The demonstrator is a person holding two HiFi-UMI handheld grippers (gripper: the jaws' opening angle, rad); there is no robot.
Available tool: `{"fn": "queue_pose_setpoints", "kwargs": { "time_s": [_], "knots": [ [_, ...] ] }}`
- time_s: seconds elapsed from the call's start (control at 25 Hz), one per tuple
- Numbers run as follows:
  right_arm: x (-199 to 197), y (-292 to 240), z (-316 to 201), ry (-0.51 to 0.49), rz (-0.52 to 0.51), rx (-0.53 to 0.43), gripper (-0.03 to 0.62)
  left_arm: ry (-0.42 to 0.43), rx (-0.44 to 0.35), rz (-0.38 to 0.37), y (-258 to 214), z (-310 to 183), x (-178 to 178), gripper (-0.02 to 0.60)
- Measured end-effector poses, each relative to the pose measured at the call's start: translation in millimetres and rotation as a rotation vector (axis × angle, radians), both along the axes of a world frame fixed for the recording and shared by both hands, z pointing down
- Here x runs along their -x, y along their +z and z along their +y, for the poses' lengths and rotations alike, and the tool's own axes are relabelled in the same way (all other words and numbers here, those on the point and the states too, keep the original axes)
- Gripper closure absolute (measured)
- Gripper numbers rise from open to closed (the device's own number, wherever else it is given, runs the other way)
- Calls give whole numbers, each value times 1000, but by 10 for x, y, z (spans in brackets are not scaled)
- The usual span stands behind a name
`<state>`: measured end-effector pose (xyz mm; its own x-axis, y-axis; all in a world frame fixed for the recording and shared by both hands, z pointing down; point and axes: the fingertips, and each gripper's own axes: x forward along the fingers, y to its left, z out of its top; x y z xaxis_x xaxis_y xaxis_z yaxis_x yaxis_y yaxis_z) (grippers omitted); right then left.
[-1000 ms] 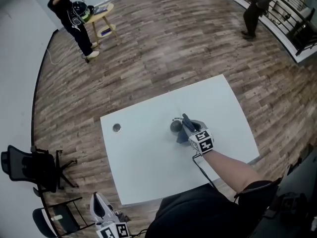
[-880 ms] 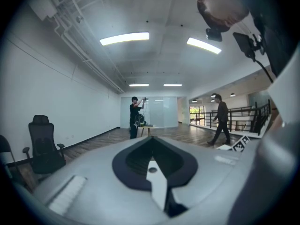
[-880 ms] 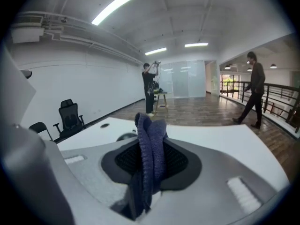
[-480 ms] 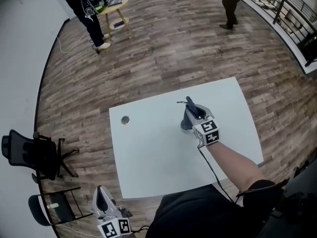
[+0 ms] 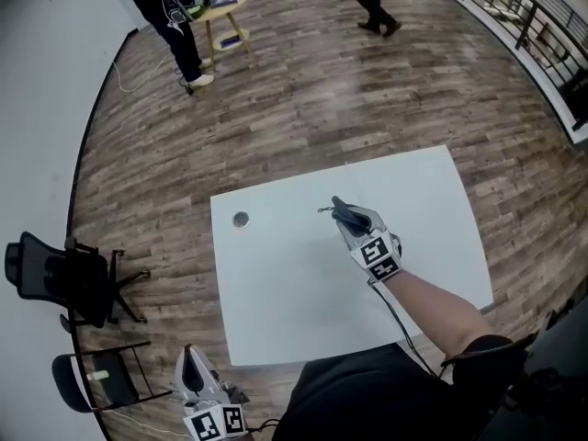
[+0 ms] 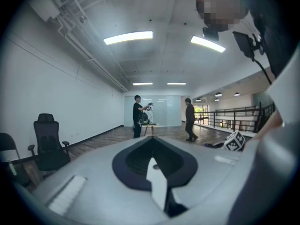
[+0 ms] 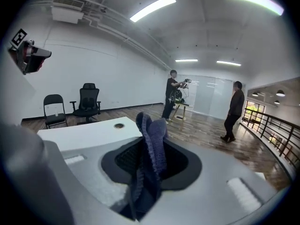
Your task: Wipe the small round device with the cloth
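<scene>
Lifted and rolled since the earlier frame: right hand-held gripper (image 5: 344,214), jaws pinched on limp, light, soft blue cloth (image 7: 152,142) over mid-frame tabletop (image 5: 276,292), best held at its bunched fold; small round device unseen, probably hidden beneath; left hand-held gripper (image 5: 188,361) closed, empty.

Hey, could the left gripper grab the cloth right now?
Probably not: the cloth is clamped in the right gripper over the table, while the left gripper, jaws together, sits beyond the table's near edge.
</scene>
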<state>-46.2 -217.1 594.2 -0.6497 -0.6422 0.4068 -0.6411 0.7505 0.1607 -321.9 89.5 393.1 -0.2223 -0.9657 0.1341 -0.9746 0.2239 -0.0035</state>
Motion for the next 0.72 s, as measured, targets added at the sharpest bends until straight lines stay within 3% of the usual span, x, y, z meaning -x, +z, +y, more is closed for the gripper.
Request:
{"fn": "queue_pose_setpoints", "kwargs": {
  "time_s": [0.48,0.72],
  "knots": [
    [154,126,309,-91,47,-9,490,1,6,1,-7,-2,11,575],
    [182,379,495,-119,55,69,490,8,8,-6,-41,-15,-9,575]
  ]
}}
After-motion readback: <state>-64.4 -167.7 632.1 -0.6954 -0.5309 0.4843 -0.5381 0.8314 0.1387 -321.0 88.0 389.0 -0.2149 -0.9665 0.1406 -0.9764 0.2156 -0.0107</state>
